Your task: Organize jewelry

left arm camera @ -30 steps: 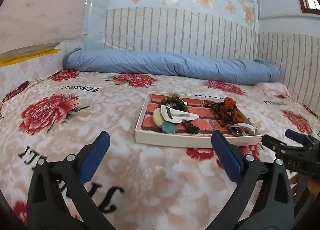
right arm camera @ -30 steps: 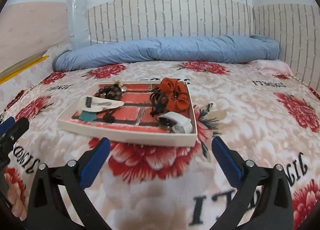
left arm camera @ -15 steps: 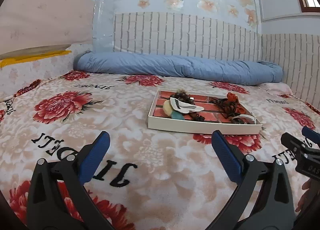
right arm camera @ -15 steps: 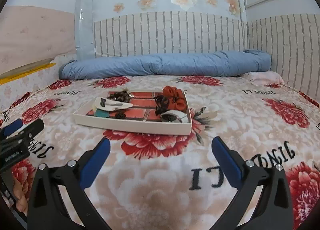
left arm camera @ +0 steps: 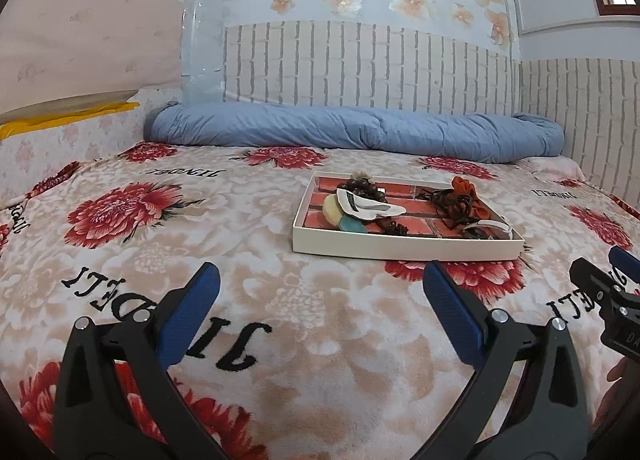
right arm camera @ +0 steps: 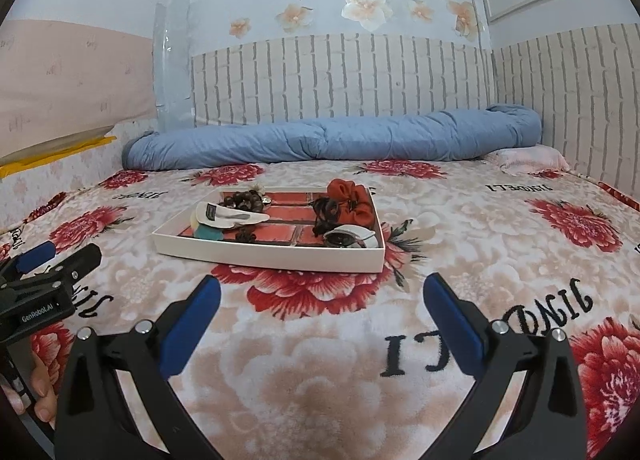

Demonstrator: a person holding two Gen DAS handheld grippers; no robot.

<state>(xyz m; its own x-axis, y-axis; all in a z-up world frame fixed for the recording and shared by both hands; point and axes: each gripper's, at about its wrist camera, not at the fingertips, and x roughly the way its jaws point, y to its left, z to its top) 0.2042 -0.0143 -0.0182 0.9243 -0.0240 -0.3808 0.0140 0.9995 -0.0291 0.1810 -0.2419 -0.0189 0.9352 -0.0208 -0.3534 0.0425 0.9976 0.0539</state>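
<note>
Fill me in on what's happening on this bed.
A person holds a pair of tongs in each hand over a floral blanket, sorting jewelry. Both the left tongs and the right tongs are open and empty, short of the shallow white tray. The tray holds an orange fabric scrunchie, dark wooden beads, a white shell-shaped piece and black cords. Nothing is being gripped.

Black gripper point(left arm camera: 320, 288) frames, blue jaws, silver screws
</note>
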